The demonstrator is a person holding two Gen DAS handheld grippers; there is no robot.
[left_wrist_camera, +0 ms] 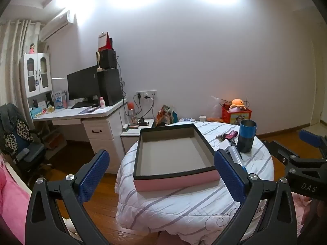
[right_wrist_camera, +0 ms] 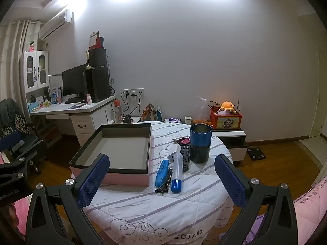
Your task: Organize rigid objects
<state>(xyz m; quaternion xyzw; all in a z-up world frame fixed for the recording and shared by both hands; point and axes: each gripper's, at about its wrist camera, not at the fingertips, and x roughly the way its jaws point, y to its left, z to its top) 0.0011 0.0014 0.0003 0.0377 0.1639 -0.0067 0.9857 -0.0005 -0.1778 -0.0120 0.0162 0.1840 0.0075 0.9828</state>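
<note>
Right wrist view: a round desk (right_wrist_camera: 143, 208) wears a soft white quilted cover with grey stripes and curly swirls. Near its front edge the cover reads "CLOUD". On it sits a big flat box (right_wrist_camera: 114, 153), empty, with pink outer sides, a black rim and a grey inside. Just right of the box stands a tall smooth cup (right_wrist_camera: 200, 146), blue on top and black below. Beside the cup lies a black remote (right_wrist_camera: 185, 153) with small buttons. In front of the remote lie a clear tube with a blue cap (right_wrist_camera: 177, 172) and a blue marker (right_wrist_camera: 162, 173); its writing is too small to read. A small bunch of keys (right_wrist_camera: 181, 140) lies behind.

The right claw (right_wrist_camera: 162, 181) is wide open, its bumpy blue pads holding nothing. The left claw (left_wrist_camera: 161, 175) is wide open too, in front of the box. In the left wrist view, the black side of the right claw reads "DAS".
</note>
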